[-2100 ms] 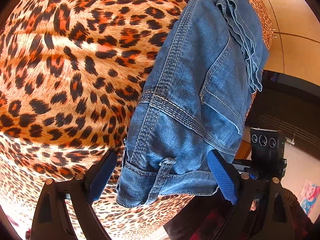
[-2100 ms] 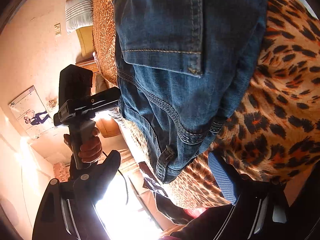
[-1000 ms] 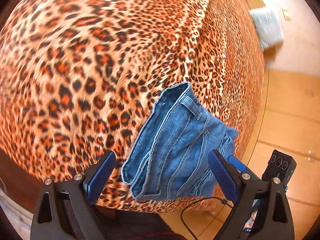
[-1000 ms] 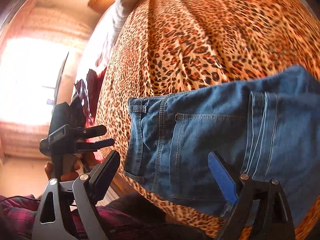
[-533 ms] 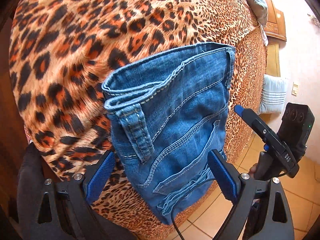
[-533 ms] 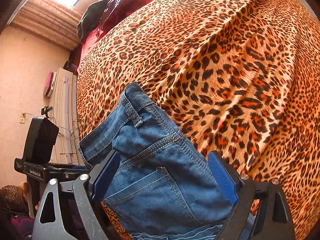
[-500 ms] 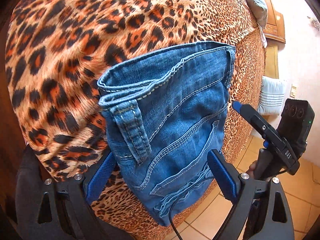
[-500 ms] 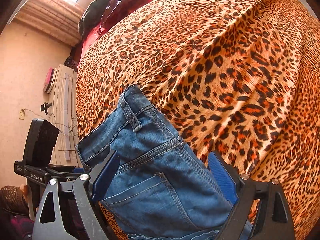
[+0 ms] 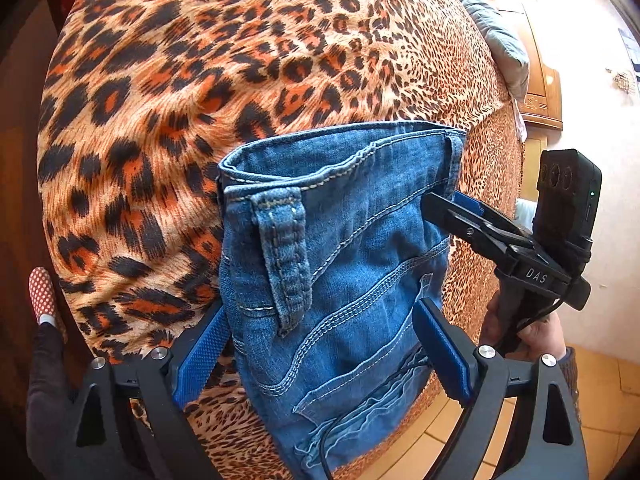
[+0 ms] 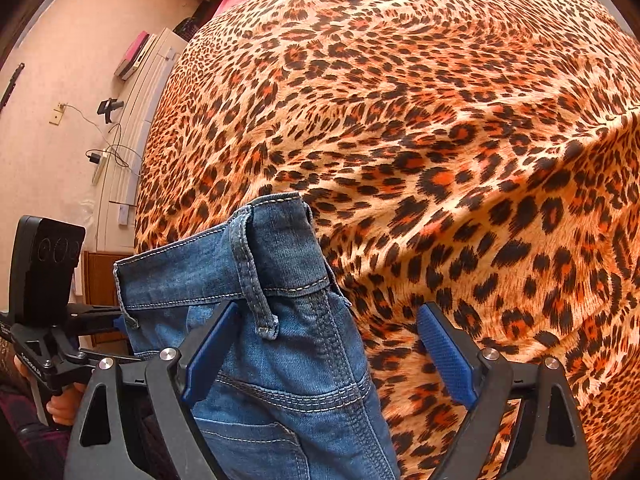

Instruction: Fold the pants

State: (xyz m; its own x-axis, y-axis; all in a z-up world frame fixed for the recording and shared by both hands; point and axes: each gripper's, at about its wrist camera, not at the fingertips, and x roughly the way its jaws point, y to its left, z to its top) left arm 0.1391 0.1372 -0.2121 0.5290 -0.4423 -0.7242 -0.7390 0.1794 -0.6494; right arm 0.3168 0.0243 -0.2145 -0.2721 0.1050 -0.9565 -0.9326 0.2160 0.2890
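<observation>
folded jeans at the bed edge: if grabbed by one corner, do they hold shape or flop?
Likely flop: the folded jeans are soft stacked denim, so layers would probably peel open. The thick waistband seems a firmer hold. They overhang the leopard bedspread, so a push may slide them off.

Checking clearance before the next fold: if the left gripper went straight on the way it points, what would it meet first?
Most likely the folded jeans, which fill the gap of the open left gripper; the leopard-print bedspread lies beneath them.
</observation>
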